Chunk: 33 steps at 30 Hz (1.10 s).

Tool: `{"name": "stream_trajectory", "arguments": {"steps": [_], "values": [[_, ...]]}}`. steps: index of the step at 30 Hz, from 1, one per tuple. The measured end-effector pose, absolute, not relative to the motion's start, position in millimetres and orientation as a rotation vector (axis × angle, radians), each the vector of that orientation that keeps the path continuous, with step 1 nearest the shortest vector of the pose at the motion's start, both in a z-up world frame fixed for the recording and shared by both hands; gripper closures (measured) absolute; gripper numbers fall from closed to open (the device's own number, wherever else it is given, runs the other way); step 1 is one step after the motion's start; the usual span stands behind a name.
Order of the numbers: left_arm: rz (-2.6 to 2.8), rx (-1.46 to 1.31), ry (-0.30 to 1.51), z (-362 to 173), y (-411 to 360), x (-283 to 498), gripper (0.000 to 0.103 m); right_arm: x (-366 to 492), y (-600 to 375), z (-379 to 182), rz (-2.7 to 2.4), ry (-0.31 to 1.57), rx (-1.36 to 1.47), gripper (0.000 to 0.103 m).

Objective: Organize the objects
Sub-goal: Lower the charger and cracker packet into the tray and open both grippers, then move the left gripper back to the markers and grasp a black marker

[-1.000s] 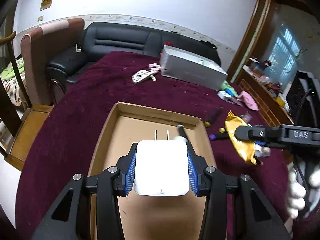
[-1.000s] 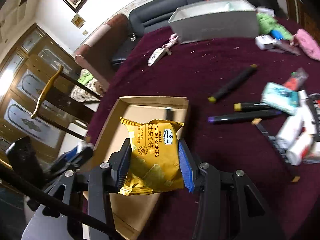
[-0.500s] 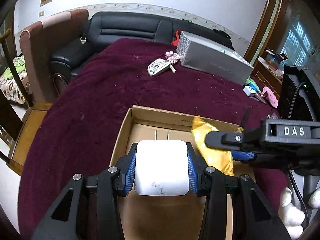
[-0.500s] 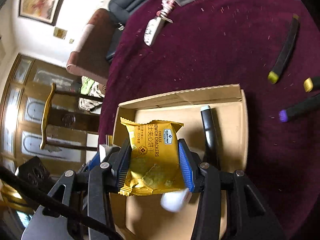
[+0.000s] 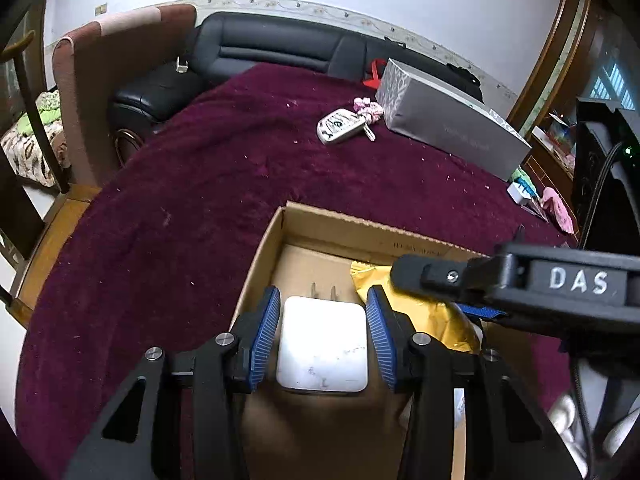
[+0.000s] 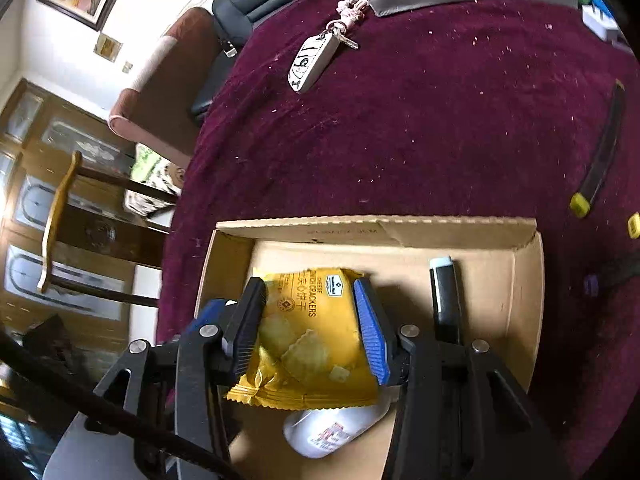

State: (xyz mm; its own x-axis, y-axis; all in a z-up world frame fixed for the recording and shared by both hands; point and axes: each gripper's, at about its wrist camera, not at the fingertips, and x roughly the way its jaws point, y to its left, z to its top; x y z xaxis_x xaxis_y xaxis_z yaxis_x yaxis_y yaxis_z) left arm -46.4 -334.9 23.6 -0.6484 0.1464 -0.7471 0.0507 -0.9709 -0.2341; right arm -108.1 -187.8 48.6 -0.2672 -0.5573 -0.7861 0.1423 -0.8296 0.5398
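An open cardboard box (image 5: pixel 360 224) (image 6: pixel 376 228) sits on the maroon tablecloth. My left gripper (image 5: pixel 323 308) is shut on a white plug charger (image 5: pixel 322 352), prongs pointing forward, low over the box's left half. Just to its right, my right gripper (image 6: pixel 309 292) (image 5: pixel 440 280) is shut on a yellow cheese cracker packet (image 6: pixel 308 340) (image 5: pixel 420 320) and holds it inside the box. Under the packet lies a white bottle (image 6: pixel 332 428). A black marker (image 6: pixel 446 300) lies along the box's right side.
A white car key fob (image 5: pixel 340 126) (image 6: pixel 310 62) with a pink charm and a long grey box (image 5: pixel 448 120) lie further back. More markers (image 6: pixel 596 168) lie on the cloth to the right. Behind the table stand a black sofa (image 5: pixel 280 52) and a chair (image 5: pixel 100 80).
Both grippers have come down over the box. The right one has swung in from over the cloth with the packet and now sits close beside the left gripper.
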Motion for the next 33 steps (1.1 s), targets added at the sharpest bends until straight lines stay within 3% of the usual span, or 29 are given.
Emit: {"name": "stream_trajectory", "arguments": {"steps": [7, 13, 19, 33], "values": [[2.741, -1.279, -0.413, 33.5, -337.0, -40.0, 0.055, -105.6, -191.8, 60.3, -2.193, -0.451, 1.486, 0.054], [2.747, -1.234, -0.442, 52.4, -339.5, -22.9, 0.054, -98.4, -178.2, 80.1, -2.212, -0.470, 1.419, 0.049], [2.836, -1.171, -0.271, 77.7, -317.6, 6.2, 0.054, -81.3, -149.0, 88.6, -2.208, -0.514, 1.383, 0.048], [2.813, -1.025, 0.050, 113.7, -203.8, 56.5, 0.049, -17.2, -38.3, 98.3, -2.449, -0.367, 1.263, 0.045]]}}
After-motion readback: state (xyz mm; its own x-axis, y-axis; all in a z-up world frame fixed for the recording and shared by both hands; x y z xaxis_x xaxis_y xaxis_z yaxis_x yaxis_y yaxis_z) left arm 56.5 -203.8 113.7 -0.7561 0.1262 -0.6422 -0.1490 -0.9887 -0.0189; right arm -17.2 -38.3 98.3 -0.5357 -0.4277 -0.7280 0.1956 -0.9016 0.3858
